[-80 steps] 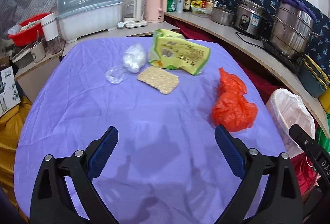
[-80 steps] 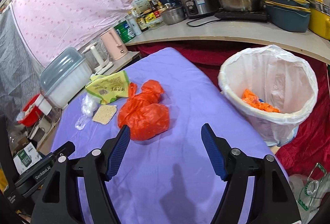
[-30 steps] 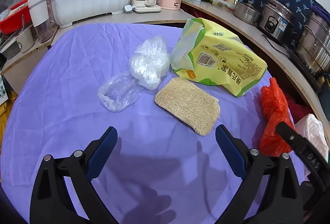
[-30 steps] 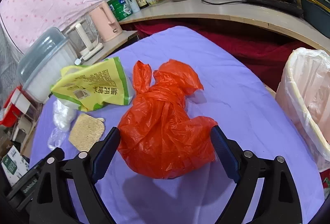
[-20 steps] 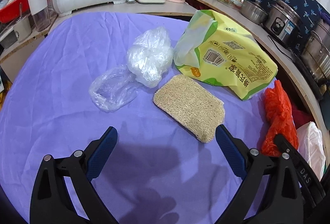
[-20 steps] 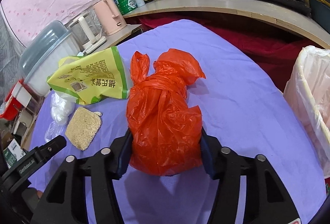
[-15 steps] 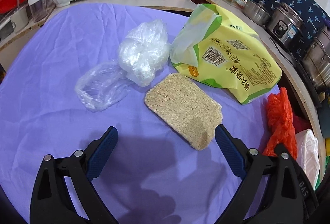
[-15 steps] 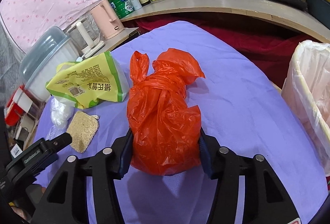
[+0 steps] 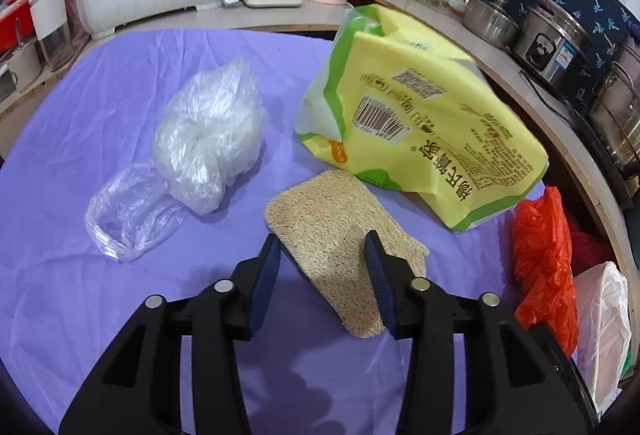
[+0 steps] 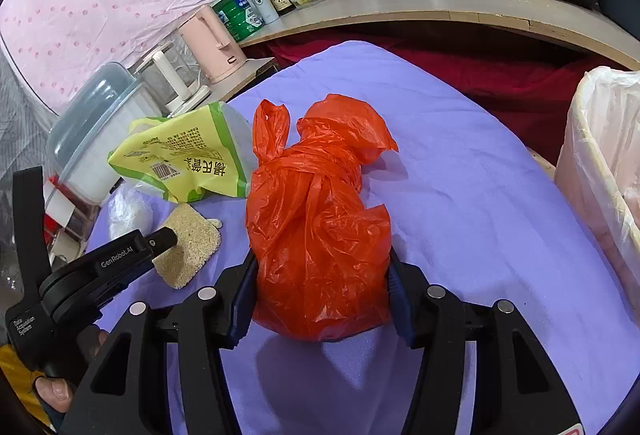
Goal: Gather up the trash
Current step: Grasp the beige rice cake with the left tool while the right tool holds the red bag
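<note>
Cloth (image 9: 80,115), purple, covers the table and carries every loose item, so each lies flat and within reach from above; bin (image 10: 600,163), lined in white plastic, stands just off the cloth's right edge in the right wrist view, judged the place where each item is to go.

Yellow bag (image 9: 432,115) lies on its side toward the counter, barcode face up; its large print is Chinese and is not read here; no figure on it is legible.

Red bag (image 10: 316,227), knotted at the top, sits between the pads of the right gripper (image 10: 320,295); both pads press into its sides, so the jaws are clamped on it; the low grip below the knot is judged to keep the bundle from slipping out on lifting.

Clear bags (image 9: 200,139) lie crumpled left of the yellow bag, untouched.

Pad (image 9: 340,231), a tan fibrous scrubbing piece, lies just beside the yellow bag; the left gripper (image 9: 324,255) straddles its near part; its jaws have just been closing, with the pad between them; whether the blue pads already press on it cannot be told; the pad lies flat on the cloth.

Lettering on the left gripper body, seen from the right wrist: "GenRobot.AI" and "Data Acquisition System".
</note>
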Available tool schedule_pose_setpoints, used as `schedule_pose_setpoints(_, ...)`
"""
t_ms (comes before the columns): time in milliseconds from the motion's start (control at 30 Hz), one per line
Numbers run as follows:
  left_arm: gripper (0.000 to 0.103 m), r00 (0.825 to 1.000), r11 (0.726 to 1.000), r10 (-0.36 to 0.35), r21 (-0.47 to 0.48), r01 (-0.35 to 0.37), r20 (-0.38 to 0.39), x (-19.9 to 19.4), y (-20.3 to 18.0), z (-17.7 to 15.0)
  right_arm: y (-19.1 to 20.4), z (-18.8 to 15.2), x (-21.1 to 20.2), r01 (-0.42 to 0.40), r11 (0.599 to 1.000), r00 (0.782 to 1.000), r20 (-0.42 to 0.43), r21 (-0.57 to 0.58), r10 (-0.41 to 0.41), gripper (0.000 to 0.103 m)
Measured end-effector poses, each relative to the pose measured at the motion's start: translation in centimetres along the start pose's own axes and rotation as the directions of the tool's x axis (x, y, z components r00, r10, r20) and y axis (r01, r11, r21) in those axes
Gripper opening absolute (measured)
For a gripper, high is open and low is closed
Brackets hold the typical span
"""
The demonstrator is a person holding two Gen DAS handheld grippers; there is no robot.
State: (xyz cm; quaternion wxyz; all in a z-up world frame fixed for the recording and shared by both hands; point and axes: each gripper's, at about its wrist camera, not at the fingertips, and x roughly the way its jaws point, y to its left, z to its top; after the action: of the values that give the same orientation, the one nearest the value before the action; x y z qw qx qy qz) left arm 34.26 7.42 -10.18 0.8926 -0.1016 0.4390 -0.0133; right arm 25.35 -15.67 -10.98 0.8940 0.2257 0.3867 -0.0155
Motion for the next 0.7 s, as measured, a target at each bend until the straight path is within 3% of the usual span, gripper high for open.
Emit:
schedule_pose_setpoints(200, 0.023, 0.997, 0.996, -0.08, 0.025, 0.08, -0.003, -1.5, -1.1, 0.1, -0.1, 0.1, -0.5, -0.024, 1.0, 1.0, -0.005, 0.006, 0.024, 0.054)
schedule_pose_setpoints(533, 0.023, 0.97, 0.963, -0.235, 0.123, 0.242, -0.065, -2.5, -7.4, -2.0, -1.1, -0.1, -1.6, -0.022, 1.0, 1.0, 0.005, 0.013, 0.021, 0.054)
schedule_pose_setpoints(700, 0.023, 0.961, 0.948, -0.266, 0.158, 0.275, -0.074, -2.6, -10.4, -2.2, -3.1, -0.1, -2.3, -0.002, 0.999, 1.0, 0.011, 0.037, 0.001, 0.054)
